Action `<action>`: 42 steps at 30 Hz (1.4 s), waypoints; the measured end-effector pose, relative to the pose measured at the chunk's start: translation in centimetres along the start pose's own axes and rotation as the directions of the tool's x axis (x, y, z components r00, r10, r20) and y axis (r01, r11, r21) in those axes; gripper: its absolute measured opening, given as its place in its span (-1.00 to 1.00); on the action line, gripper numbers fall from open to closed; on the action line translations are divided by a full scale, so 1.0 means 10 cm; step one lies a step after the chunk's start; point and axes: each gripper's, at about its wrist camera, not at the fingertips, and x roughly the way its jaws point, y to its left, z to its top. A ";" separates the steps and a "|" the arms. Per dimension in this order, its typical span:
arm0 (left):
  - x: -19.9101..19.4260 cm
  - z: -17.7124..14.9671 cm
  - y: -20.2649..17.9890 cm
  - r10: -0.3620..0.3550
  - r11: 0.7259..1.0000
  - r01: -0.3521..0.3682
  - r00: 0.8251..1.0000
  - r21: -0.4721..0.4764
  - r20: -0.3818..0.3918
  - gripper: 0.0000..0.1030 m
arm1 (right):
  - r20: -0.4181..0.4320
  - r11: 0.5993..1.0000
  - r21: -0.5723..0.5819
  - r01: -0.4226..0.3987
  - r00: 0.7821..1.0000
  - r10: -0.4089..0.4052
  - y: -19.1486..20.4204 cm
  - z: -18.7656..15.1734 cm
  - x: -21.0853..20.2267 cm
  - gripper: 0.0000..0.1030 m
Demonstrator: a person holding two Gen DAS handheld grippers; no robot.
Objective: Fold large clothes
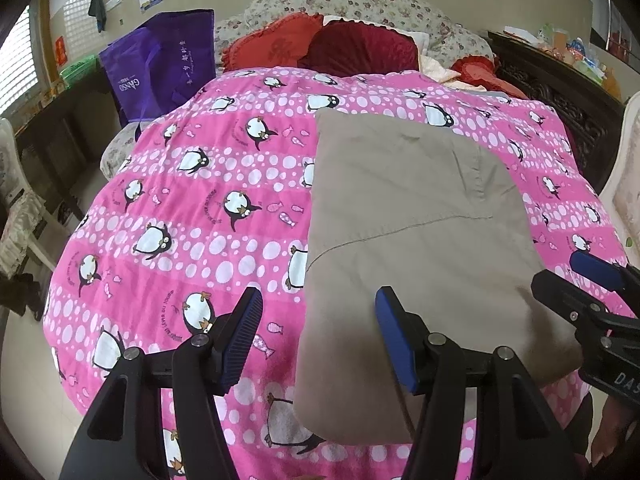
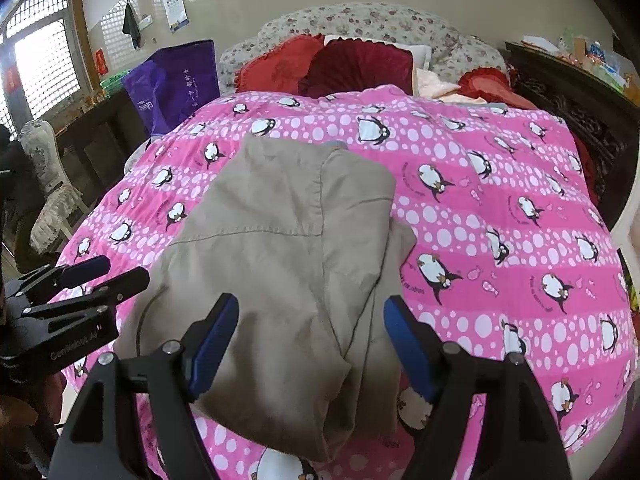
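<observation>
Folded beige garment [image 1: 416,240] on the pink penguin quilt [image 1: 200,208] of the bed, toward its foot. Left gripper [image 1: 320,336] above the garment's near left edge, jaws partly open, empty. Right gripper [image 2: 312,340] over its near end, jaws wide, empty.

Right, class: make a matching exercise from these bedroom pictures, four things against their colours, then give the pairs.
Things:
1. folded garment
2. penguin quilt
3. bag beside the bed
4. pads on the left tongs

Colours:
A. purple
B. blue
C. beige
D. pink

Pairs: 1-C, 2-D, 3-A, 4-B
</observation>
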 end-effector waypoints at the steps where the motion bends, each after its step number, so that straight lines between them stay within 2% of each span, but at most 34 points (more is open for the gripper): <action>1: 0.00 0.00 0.00 -0.001 1.000 0.001 1.000 -0.001 -0.001 -0.09 | -0.001 1.000 0.001 0.002 1.000 -0.002 0.00 0.00 0.01 0.52; 14: 0.06 -0.01 -0.02 -0.006 1.000 0.006 1.000 -0.003 -0.015 -0.09 | -0.010 1.000 0.013 0.002 1.000 -0.002 -0.02 -0.01 0.06 0.63; 42: 0.10 0.02 -0.02 -0.004 1.000 0.004 1.000 -0.002 -0.026 -0.09 | -0.030 1.000 0.013 -0.005 1.000 0.005 -0.04 0.05 0.16 0.64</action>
